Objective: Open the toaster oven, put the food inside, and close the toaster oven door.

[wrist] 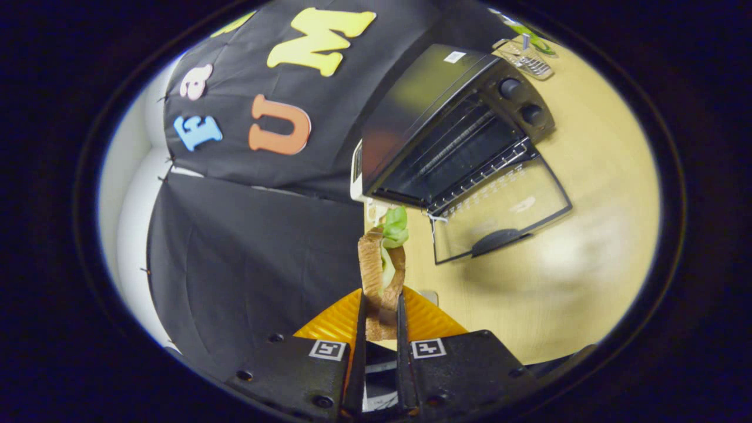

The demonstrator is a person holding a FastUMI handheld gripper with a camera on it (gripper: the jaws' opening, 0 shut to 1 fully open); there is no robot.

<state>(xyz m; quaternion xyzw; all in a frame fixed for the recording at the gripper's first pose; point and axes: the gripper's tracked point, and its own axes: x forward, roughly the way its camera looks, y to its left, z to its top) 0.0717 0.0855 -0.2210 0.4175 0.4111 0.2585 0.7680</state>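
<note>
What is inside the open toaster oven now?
Inside the toaster oven a wire rack shows; its back is too dark to tell. The gripper grips the sandwich.

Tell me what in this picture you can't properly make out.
- Sandwich: its lower end is hidden between the shut jaws of the gripper, gripper view.
- Toaster oven inside: too dark past the rack; door lies open.
- Small things on the table beyond the oven: too small and cut off.
- Orange ridged thing: mostly behind the jaws.

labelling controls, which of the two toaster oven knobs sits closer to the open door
The lower knob on the toaster oven, next to the open glass door; the other knob sits farther from it. The gripper grips a sandwich.
</note>
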